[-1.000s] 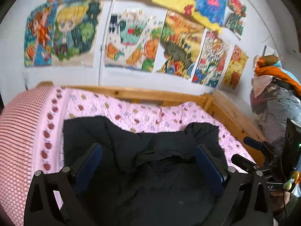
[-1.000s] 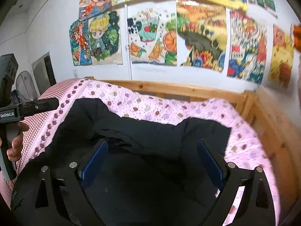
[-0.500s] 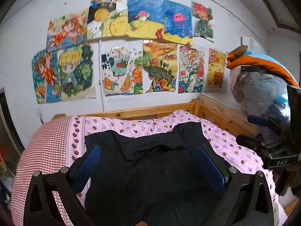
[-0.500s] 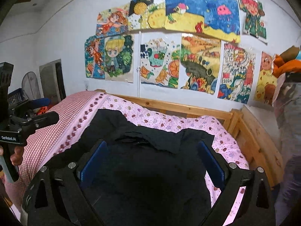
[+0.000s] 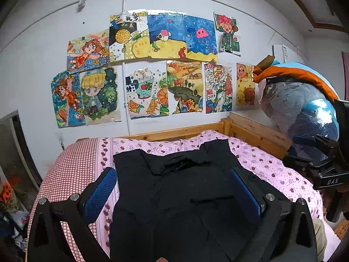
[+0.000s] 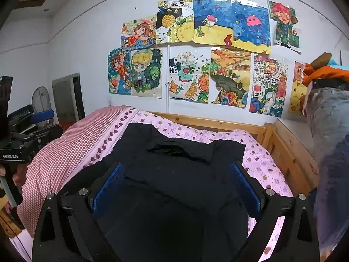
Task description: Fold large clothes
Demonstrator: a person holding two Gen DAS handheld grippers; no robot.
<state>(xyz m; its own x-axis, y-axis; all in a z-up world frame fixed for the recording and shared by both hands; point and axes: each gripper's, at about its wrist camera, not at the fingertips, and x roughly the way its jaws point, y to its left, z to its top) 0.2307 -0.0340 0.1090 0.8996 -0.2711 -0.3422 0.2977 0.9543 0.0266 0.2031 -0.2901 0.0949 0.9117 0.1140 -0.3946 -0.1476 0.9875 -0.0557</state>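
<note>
At left, the left gripper (image 5: 173, 187) hangs with fingers spread wide and empty, held above the black garment (image 5: 181, 196) that lies partly folded mid-frame on the pink dotted quilt (image 5: 272, 166), probably to survey it. The right gripper (image 6: 174, 183) likewise gapes, holding nothing. Drawings (image 6: 196, 54) fill the upper wall; bagged bedding (image 5: 301, 109) crowds the right edge beside the wooden bed frame (image 6: 290, 152).

Both wrist views above bed (image 5: 272, 170), facing poster wall (image 6: 87, 43)
</note>
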